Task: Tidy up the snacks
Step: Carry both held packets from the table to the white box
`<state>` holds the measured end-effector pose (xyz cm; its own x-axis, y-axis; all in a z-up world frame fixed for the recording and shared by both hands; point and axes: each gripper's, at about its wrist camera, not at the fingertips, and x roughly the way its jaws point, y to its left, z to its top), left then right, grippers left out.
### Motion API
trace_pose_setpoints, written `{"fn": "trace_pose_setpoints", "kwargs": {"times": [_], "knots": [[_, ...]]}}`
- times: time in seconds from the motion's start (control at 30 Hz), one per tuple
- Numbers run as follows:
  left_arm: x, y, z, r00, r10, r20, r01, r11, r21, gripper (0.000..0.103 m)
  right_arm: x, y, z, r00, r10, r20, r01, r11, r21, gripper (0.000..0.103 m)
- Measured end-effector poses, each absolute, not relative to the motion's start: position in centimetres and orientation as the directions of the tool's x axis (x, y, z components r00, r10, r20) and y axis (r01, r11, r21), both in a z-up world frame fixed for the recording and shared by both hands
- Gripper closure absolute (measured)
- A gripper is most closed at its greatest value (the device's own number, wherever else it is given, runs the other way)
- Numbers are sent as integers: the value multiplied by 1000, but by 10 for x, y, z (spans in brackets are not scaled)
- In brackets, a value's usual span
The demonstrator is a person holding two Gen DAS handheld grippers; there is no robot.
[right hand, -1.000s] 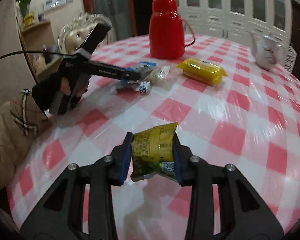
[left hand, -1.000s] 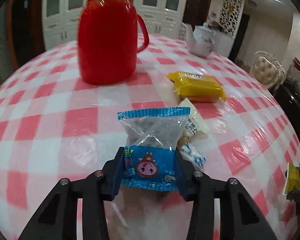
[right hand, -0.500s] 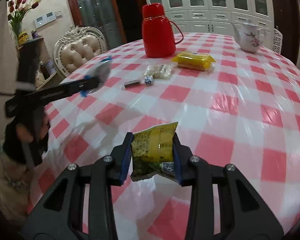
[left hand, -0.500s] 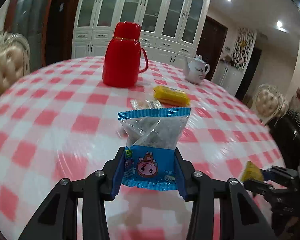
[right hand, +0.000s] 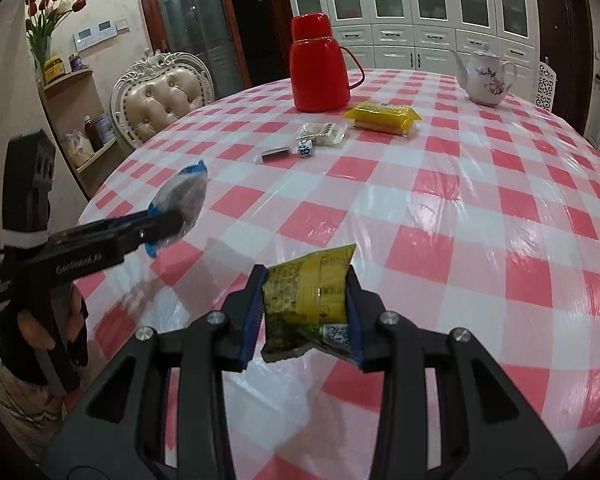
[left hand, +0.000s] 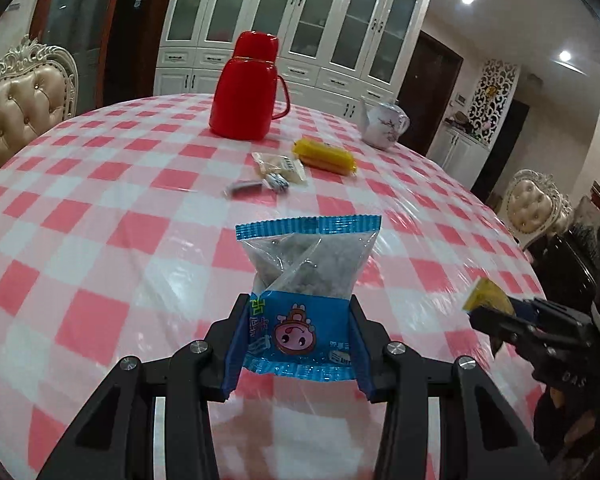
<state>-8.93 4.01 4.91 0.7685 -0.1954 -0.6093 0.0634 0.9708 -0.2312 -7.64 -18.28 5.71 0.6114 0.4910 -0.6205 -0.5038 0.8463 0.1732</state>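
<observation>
My left gripper (left hand: 298, 340) is shut on a blue and clear snack packet (left hand: 304, 280) with a cartoon pig, held above the near part of the table. It also shows in the right wrist view (right hand: 180, 204). My right gripper (right hand: 306, 312) is shut on a yellow-green snack packet (right hand: 308, 292), which also shows at the right of the left wrist view (left hand: 486, 298). Far off on the table lie a yellow packet (left hand: 324, 155), a whitish packet (left hand: 278, 164), a small blue-white candy (left hand: 276, 181) and a small grey bar (left hand: 244, 188).
A red thermos jug (left hand: 246, 88) and a white teapot (left hand: 382, 124) stand at the far side of the red-checked round table (left hand: 100, 240). Upholstered chairs (left hand: 24, 100) stand around the table. A shelf with jars (right hand: 84, 128) is on the left.
My left gripper has pulled back and up from the snack pile with the blue packet. The right gripper has also drawn back a little with its yellow-green packet.
</observation>
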Motion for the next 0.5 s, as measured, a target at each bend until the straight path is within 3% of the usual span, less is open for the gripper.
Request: {"fn": "trace_pose_setpoints", "kwargs": {"times": [0.5], "knots": [[-117, -13, 42, 731, -239, -639, 167, 971, -173, 57, -100, -207, 49, 621, 472, -625, -495, 855, 154, 62]]}}
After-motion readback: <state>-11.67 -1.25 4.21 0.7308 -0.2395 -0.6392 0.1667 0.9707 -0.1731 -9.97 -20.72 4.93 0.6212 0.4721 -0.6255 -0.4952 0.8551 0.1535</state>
